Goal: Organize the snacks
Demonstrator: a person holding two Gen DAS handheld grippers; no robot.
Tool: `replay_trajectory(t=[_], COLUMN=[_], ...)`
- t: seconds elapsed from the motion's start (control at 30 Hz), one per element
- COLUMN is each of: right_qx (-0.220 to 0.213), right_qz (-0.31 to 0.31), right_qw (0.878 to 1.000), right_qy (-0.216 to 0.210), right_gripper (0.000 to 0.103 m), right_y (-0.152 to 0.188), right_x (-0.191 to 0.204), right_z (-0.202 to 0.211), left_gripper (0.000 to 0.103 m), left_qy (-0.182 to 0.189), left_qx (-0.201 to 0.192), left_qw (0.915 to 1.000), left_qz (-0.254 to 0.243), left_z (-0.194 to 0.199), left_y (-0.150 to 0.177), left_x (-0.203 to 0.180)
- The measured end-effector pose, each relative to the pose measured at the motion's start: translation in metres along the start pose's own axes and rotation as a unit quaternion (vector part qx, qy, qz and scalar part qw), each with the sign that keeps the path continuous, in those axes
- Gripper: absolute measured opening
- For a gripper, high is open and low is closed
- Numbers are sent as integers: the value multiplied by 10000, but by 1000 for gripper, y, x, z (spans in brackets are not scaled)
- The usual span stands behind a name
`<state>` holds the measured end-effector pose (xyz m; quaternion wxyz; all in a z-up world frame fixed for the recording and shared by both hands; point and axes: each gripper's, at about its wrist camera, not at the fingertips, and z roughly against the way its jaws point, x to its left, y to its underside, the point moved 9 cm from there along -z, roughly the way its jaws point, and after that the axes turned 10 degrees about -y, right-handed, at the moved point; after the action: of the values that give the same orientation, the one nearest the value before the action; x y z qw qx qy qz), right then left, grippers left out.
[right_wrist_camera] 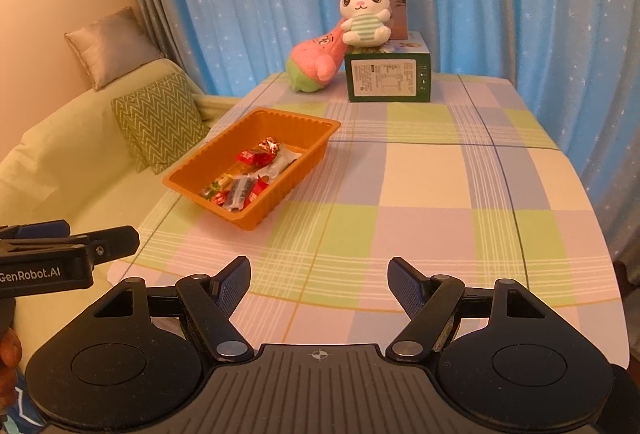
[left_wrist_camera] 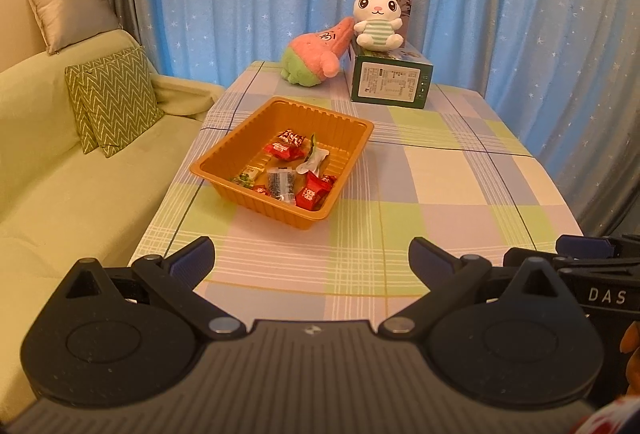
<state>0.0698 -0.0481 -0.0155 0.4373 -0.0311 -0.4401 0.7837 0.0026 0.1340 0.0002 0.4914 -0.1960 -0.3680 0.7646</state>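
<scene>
An orange plastic tray (left_wrist_camera: 224, 153) (right_wrist_camera: 188, 173) sits on the left part of the checked tablecloth and holds several wrapped snacks (left_wrist_camera: 296, 169) (right_wrist_camera: 248, 177), red, green, white and dark. My left gripper (left_wrist_camera: 311, 262) hovers over the table's near edge, well short of the tray, open with nothing between its fingers. My right gripper (right_wrist_camera: 319, 280) hangs beside it to the right, also open and empty. Each gripper's side shows at the edge of the other's view.
A green box (left_wrist_camera: 390, 79) (right_wrist_camera: 387, 77) stands at the table's far end with a white rabbit plush (left_wrist_camera: 378, 17) on it and a pink plush (left_wrist_camera: 316, 51) leaning beside it. A sofa with cushions (left_wrist_camera: 114, 101) lies left. Blue curtains hang behind.
</scene>
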Motion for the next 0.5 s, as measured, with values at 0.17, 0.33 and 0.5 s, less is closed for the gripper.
replay_trajectory(t=[0.17,0.33,0.5], right_qx=[-35,-71,-100], right_qz=[13,-4,18], right_qw=[10000,10000,9999], right_qy=[13,-1,-31], right_gripper=[75,75,75], right_y=[-1,-4,-6], right_x=[0,0,3], right_z=[4,5,7], left_gripper=[102,103,102], left_qy=[-35,-65,-56], left_qx=[14,1,5], left_qw=[10000,10000,10000], left_qz=[40,17,13], left_z=[0,0,1], left_y=[2,2,2], left_x=[2,5,6])
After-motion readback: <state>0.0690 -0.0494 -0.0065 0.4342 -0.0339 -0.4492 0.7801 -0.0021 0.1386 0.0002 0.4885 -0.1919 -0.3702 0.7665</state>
